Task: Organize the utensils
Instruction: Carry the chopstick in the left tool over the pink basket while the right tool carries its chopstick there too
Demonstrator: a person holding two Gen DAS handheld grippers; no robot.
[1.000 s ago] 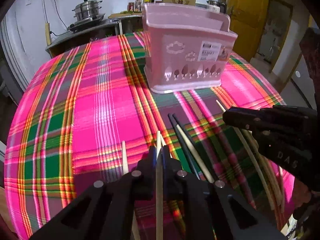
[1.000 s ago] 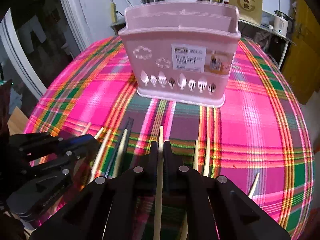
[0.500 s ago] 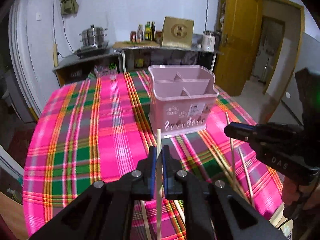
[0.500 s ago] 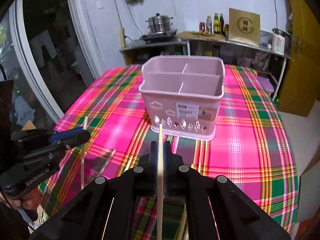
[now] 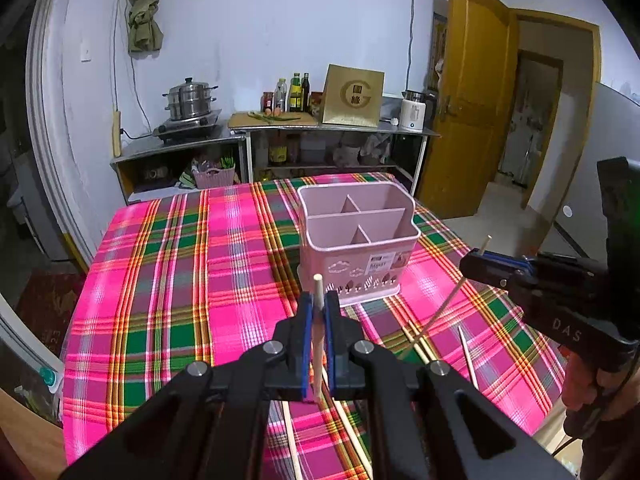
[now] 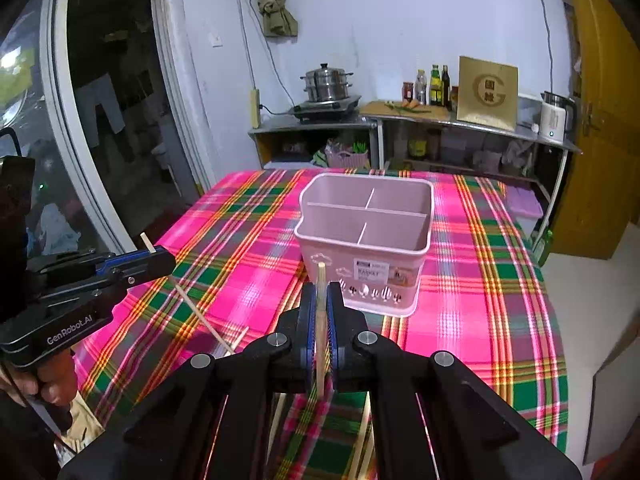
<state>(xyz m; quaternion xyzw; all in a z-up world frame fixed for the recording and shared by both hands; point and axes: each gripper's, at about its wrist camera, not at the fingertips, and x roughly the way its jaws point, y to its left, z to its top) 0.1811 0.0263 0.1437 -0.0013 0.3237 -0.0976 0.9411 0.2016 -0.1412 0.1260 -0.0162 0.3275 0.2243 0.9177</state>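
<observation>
left gripper point(image 5: 316, 312) and right gripper point(image 6: 319, 300) each clamped on one chopstick point(image 5: 318, 320), held upright and lifted, likely for dropping in. pink basket point(image 6: 366, 240) just ahead of both; spare chopsticks point(image 5: 466, 354) below on cloth.

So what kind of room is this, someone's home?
Most likely a home kitchen: a stacked steamer pot on a burner, sauce bottles and a kettle on the counter behind the plaid-covered table.
</observation>
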